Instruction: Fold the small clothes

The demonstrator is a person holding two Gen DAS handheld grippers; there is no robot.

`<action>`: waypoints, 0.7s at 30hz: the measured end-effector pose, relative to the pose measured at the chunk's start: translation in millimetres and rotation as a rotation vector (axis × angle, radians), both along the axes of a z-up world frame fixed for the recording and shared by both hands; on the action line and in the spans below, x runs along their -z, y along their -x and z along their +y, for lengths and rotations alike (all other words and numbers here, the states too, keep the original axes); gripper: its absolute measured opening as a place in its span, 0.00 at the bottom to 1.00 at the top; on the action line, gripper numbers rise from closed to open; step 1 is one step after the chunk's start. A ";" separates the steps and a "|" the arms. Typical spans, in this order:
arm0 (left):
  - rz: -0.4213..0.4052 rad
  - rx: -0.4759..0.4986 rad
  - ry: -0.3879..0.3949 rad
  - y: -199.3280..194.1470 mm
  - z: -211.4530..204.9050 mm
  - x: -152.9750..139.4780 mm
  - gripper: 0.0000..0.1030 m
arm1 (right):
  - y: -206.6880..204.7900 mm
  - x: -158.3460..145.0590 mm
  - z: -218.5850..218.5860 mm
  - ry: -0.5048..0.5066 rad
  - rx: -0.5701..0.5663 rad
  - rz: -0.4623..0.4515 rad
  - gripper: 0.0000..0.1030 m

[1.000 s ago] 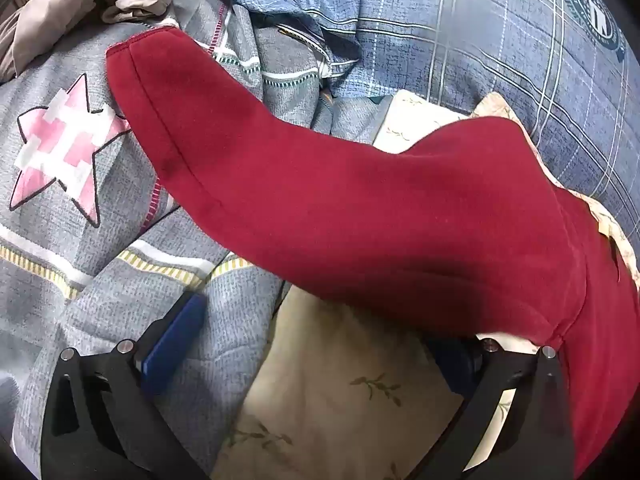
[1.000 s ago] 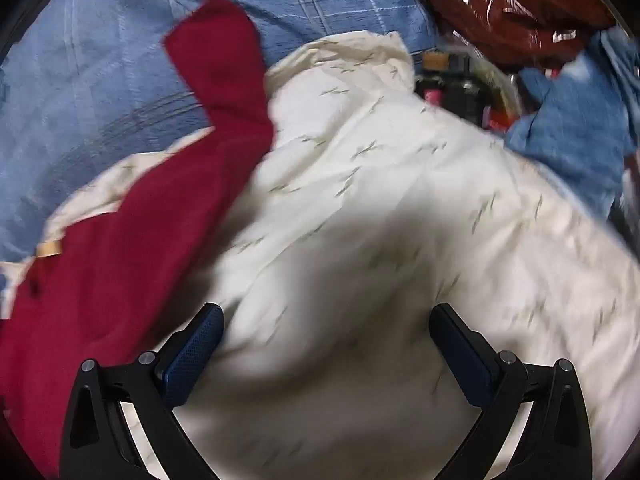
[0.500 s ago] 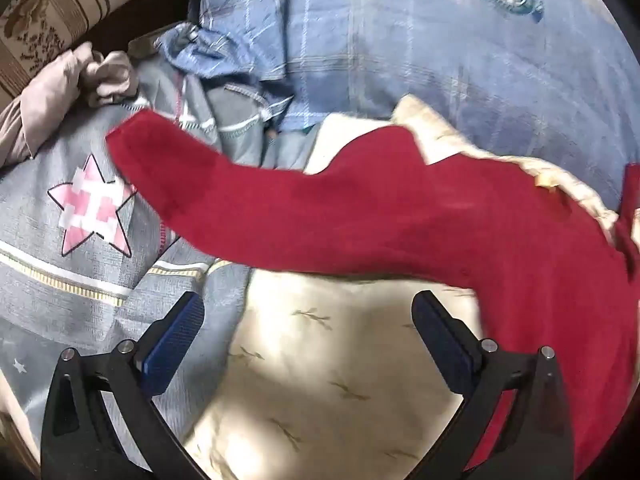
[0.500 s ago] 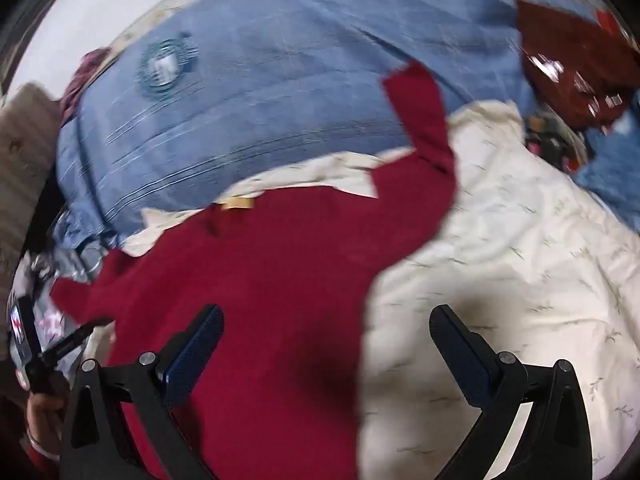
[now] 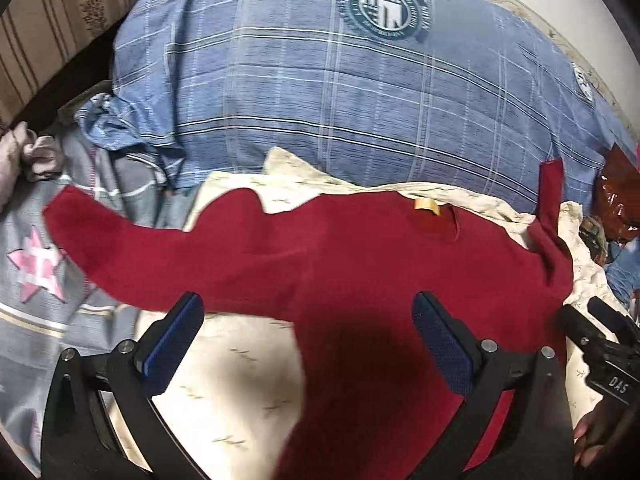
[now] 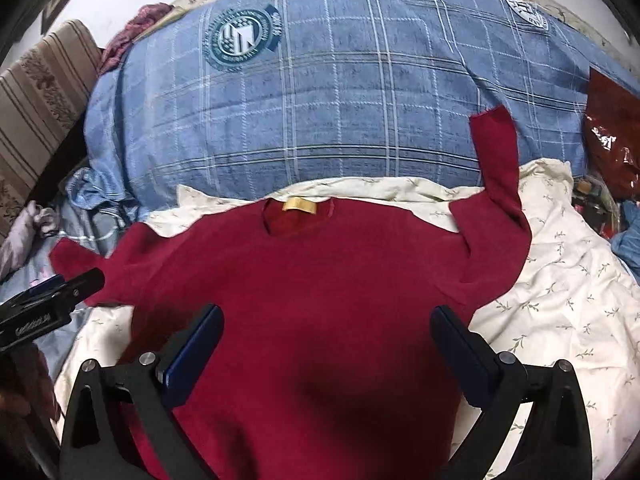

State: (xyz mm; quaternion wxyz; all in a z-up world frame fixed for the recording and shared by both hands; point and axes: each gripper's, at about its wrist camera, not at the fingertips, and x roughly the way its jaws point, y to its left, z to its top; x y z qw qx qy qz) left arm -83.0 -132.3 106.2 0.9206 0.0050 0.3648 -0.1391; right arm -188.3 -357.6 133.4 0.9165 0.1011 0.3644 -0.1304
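A small dark red long-sleeved sweater (image 6: 320, 280) lies spread flat on a cream floral sheet (image 6: 560, 300), neck with a gold label (image 6: 299, 205) pointing away from me. Its left sleeve (image 5: 104, 236) stretches left onto grey bedding. Its right sleeve (image 6: 500, 160) bends up against a blue plaid pillow. My left gripper (image 5: 308, 328) is open and empty above the sweater's left half. My right gripper (image 6: 326, 340) is open and empty above the sweater's body. Each gripper shows at the edge of the other view, the left (image 6: 52, 300) and the right (image 5: 600, 340).
A big blue plaid pillow (image 6: 320, 80) with round emblems lies behind the sweater. Grey bedding with a pink star (image 5: 38, 264) lies at the left. A dark red shiny bag (image 6: 612, 132) and clutter sit at the right. A striped sofa arm (image 6: 36, 92) stands far left.
Both grippers have pulled back and risen from the cloth. The views widened from a sleeve close-up to the whole sweater lying spread out. Both stayed open.
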 end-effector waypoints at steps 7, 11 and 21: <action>0.023 0.057 -0.053 4.5 -21.2 37.3 1.00 | -18.4 28.0 0.1 -0.013 -0.082 -0.013 1.00; -0.003 0.059 -0.116 3.7 -24.6 42.8 1.00 | -29.8 36.4 4.4 0.031 -0.069 0.001 1.00; 0.008 0.029 -0.094 -7.3 -7.7 33.4 1.00 | -47.8 49.4 14.6 0.058 -0.064 0.052 1.00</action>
